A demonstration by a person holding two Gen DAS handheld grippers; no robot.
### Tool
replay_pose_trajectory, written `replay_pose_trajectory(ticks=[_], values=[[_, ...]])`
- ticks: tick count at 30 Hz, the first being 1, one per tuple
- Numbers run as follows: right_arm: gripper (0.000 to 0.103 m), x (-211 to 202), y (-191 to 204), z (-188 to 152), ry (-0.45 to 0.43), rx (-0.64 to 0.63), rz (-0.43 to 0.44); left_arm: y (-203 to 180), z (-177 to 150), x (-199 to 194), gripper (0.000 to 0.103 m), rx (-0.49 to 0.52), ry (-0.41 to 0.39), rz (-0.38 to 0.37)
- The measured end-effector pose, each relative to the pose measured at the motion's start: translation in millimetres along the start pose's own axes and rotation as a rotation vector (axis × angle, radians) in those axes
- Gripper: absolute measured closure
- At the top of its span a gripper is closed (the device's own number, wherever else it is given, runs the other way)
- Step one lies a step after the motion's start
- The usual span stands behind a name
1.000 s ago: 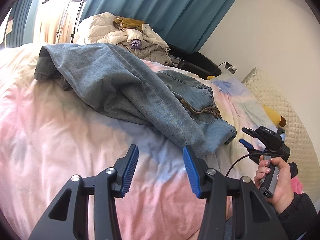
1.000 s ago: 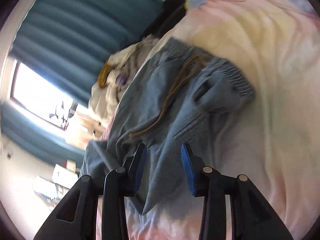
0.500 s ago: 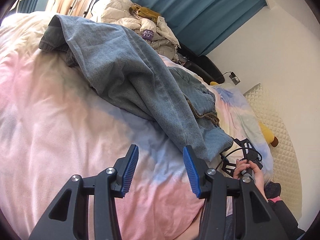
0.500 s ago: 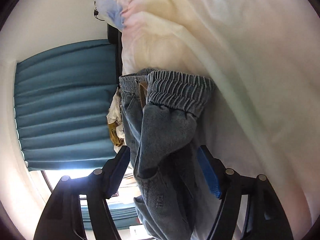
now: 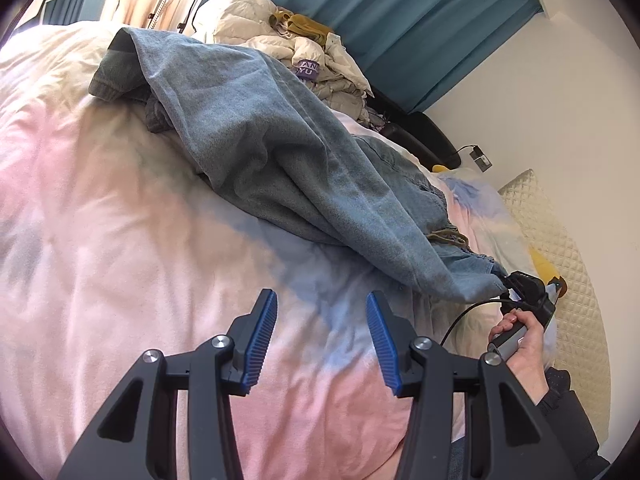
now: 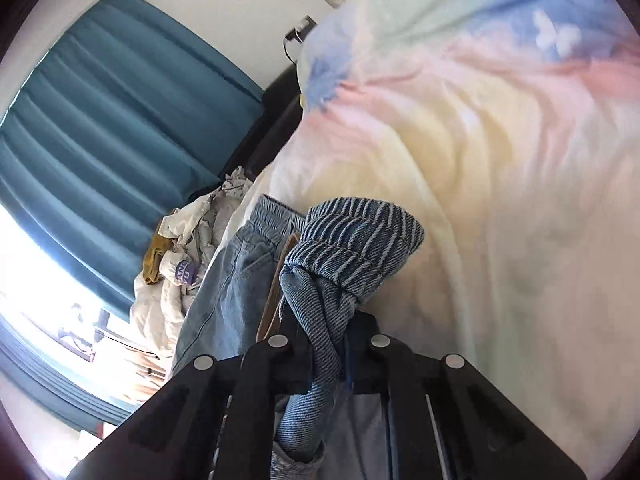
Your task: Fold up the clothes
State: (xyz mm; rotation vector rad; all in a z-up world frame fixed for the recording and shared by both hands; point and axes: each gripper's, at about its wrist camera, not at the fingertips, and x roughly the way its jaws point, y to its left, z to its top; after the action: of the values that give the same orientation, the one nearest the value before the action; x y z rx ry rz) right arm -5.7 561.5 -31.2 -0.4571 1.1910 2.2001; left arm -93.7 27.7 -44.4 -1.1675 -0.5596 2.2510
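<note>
One bed (image 5: 120,264) is seen, covered by a quilt in pink, cream and blue patches. One teal curtain (image 5: 404,20) is hung behind it, beside a white wall. One heap of pale laundry (image 5: 280,40) is piled at the far edge of the bed, with a mustard-yellow piece on top. One quilted cream pillow (image 5: 560,248) is propped at the right of the left wrist view.

One pair of blue jeans (image 5: 280,160) is spread across the bed in a rumpled diagonal, from the far left to the near right. Its elastic waistband (image 6: 352,236) is bunched just ahead of the right gripper (image 6: 328,344), and a brown drawstring is seen beside it.

Two grippers are counted. The right gripper is being closed on a fold of the jeans at the waistband end, with denim pinched between its jaws; it is held by a hand (image 5: 524,340) in a dark sleeve. The left gripper (image 5: 320,340) is held released, nothing between its jaws, above bare quilt, with the jeans just beyond it.
</note>
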Motion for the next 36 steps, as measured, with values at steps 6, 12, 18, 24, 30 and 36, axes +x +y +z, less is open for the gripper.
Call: replay_pose_trajectory(ticks=[6, 12, 18, 24, 30, 36], values=[[0.095, 24, -40, 2, 0.081, -0.03, -0.154, 0, 5, -8, 0.055, 0.011, -0.017, 0.006], [0.084, 30, -53, -11, 0.171, -0.072, -0.21, -7, 9, -6, 0.055, 0.075, 0.011, 0.071], [0.059, -17, -12, -15, 0.091, -0.161, -0.242, -20, 10, -16, 0.055, 0.15, 0.0, 0.115], [0.045, -75, 68, -32, -0.08, -0.333, -0.116, -23, 15, -38, 0.055, 0.176, -0.023, 0.138], [0.039, -41, 155, -89, 0.14, -0.536, 0.232, -9, 26, -58, 0.055, 0.164, -0.044, 0.201], [0.039, 33, 227, -174, 0.356, -0.689, 0.396, 8, 39, -58, 0.055, 0.139, -0.082, 0.24]])
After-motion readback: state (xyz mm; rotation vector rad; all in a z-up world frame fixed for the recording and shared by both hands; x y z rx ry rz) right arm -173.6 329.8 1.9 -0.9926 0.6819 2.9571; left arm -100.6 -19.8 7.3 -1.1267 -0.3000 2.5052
